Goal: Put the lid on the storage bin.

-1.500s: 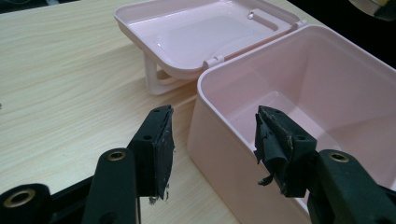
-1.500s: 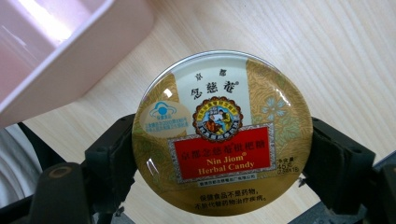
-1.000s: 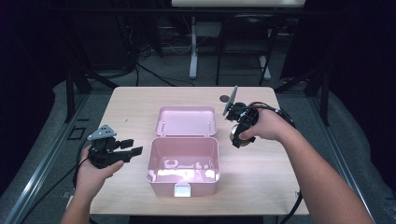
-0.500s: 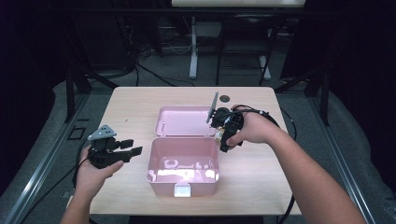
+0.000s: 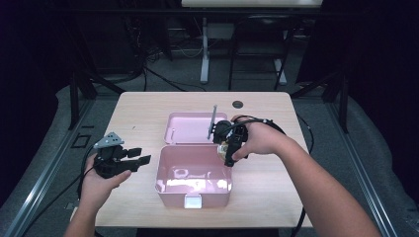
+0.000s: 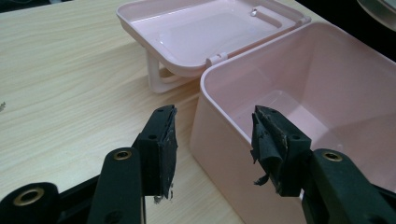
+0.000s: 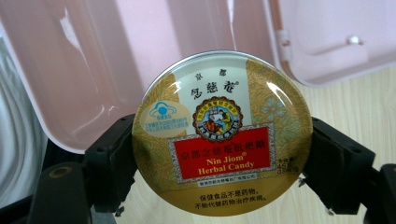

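Note:
A pink plastic box [image 5: 161,170] stands open at the table's middle, its lid [image 5: 190,128] lying flat behind it. My right gripper [image 5: 226,148] is shut on a round gold Nin Jiom Herbal Candy tin [image 5: 223,148], held above the box's rear right corner. In the right gripper view the tin [image 7: 222,133] sits face-up between the jaws, with the box wall and lid behind it. My left gripper [image 5: 140,156] rests open just left of the box, holding nothing. In the left gripper view its jaws [image 6: 212,140] straddle the box's near corner [image 6: 210,88]; the lid [image 6: 205,28] lies beyond.
The wooden table [image 5: 138,108] has a small black round grommet [image 5: 237,104] near its far edge. Cables trail off both grippers toward the table sides. Dark floor and desk legs lie beyond the far edge.
My right gripper has carried the tin leftward and nearer, from right of the lid to above the box's rear right corner. The left gripper has stayed put.

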Motion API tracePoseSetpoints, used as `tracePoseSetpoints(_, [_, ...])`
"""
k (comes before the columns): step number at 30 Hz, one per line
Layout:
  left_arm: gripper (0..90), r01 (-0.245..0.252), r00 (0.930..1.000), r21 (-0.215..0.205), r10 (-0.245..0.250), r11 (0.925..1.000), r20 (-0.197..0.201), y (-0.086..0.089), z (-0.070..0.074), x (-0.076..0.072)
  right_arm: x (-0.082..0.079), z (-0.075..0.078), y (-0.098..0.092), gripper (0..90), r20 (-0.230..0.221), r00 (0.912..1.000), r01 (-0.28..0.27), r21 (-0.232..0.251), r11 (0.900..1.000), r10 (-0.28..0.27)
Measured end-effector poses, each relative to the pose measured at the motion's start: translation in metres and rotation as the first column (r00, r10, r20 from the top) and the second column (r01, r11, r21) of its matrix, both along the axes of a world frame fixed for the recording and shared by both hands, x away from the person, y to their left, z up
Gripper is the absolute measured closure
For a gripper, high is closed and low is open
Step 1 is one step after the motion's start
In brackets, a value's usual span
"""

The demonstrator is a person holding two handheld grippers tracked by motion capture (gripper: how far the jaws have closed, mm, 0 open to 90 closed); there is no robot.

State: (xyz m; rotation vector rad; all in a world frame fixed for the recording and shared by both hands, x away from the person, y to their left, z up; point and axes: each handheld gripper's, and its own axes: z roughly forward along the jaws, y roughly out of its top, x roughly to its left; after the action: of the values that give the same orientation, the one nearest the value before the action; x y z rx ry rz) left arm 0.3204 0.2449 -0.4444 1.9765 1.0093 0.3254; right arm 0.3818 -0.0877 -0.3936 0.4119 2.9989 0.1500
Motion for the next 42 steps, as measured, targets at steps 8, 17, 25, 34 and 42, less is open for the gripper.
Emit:
tracePoseSetpoints(8, [50.3, 0.000, 1.0000, 0.005, 0.000, 1.0000, -0.002, 0.000, -0.002, 0.001, -0.004, -0.009, 0.014, 19.6, 0.002, 0.9986, -0.052, -0.011, 0.999, 0.052])
tracePoseSetpoints(17, [50.9, 0.002, 1.0000, 0.012, -0.002, 0.9999, -0.004, -0.001, -0.002, 0.001, -0.010, -0.020, 0.029, 19.6, 0.005, 0.9947, -0.102, -0.037, 0.994, 0.102])
tracePoseSetpoints(25, [51.3, 0.004, 1.0000, 0.013, -0.004, 0.9999, -0.006, -0.001, -0.002, 0.001, -0.014, -0.033, 0.038, 19.6, -0.019, 0.9914, -0.130, -0.061, 0.990, 0.129])
tracePoseSetpoints(34, [51.5, 0.002, 1.0000, 0.015, -0.002, 0.9999, -0.008, -0.002, -0.003, 0.002, -0.015, -0.049, 0.041, 19.7, -0.045, 0.9890, -0.144, -0.074, 0.987, 0.141])
tracePoseSetpoints(42, [51.5, 0.004, 1.0000, 0.018, -0.003, 0.9998, -0.008, -0.001, -0.004, 0.002, -0.017, -0.056, 0.044, 19.6, -0.043, 0.9878, -0.153, -0.087, 0.984, 0.150])
